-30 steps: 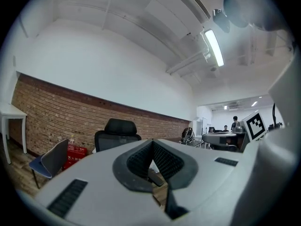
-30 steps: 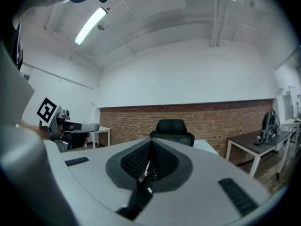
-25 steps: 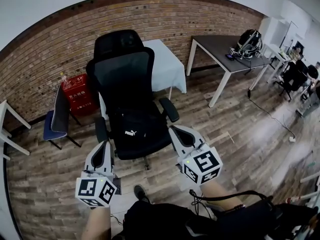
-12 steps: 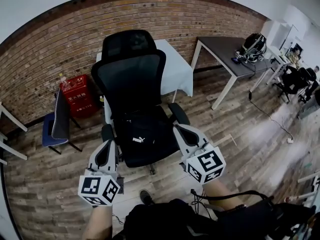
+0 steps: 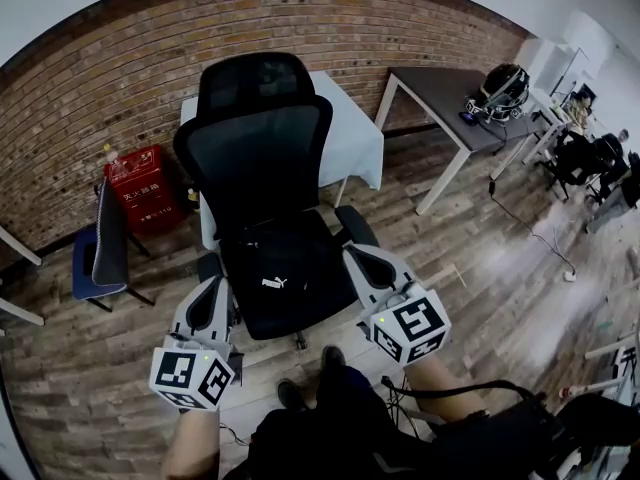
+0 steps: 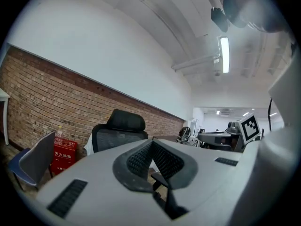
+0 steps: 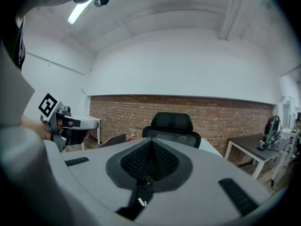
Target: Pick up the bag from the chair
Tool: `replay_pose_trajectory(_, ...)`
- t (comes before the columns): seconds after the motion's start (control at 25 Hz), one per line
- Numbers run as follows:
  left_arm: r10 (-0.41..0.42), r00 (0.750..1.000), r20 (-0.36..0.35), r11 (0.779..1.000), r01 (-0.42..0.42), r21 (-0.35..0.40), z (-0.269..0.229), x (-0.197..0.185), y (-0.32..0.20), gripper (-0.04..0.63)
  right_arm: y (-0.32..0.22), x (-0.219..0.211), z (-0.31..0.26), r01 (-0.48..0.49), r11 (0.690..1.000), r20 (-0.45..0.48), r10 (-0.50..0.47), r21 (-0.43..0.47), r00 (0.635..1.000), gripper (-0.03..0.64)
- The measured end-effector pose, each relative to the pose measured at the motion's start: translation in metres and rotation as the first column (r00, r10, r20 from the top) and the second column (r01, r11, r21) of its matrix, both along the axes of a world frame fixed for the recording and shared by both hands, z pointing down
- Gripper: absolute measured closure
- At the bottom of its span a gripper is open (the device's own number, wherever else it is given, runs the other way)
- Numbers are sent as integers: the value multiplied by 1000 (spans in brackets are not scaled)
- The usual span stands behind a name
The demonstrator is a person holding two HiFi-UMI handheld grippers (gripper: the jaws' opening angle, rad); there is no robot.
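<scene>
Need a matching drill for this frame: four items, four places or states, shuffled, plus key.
1 bag
2 red box
3 white table
4 left gripper

A on the floor by the blue chair
B jaws shut, empty
C on the office chair seat
D behind the office chair back

Pairs: 1-C, 2-A, 3-D, 4-B

Red brick wall [image 5: 90,98] below a white upper wall. Wood-plank floor [image 5: 470,268]. White-draped table [image 5: 350,143] against the brick; dark desk [image 5: 435,86] on white legs to its right. Red box [image 5: 138,190] and blue chair [image 5: 85,268] at left. Ceiling strip light [image 6: 225,54] lit.
</scene>
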State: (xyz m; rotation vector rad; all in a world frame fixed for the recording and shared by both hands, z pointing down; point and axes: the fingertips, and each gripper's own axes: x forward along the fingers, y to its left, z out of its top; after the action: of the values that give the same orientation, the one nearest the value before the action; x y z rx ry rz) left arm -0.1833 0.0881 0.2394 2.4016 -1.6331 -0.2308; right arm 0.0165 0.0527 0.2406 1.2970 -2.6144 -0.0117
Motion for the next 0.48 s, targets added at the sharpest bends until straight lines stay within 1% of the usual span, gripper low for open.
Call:
replay_pose_trajectory(0.16,-7,1000,25,1000,7,4,4,-2,-22,584,-25,-4,5,12,1000,2,-12,-6,1000,601)
replay_pose_trajectory(0.36,-37,997,70,999,35,19,6,-9,-56,583,-65,-7,8,53,999,2,-53,0,999,601)
replay_pose_trajectory(0.48,-40,995,90,999,38,29,4,-6,-80,583,-92,-5,6,71,997,2,-71,-5,997,601)
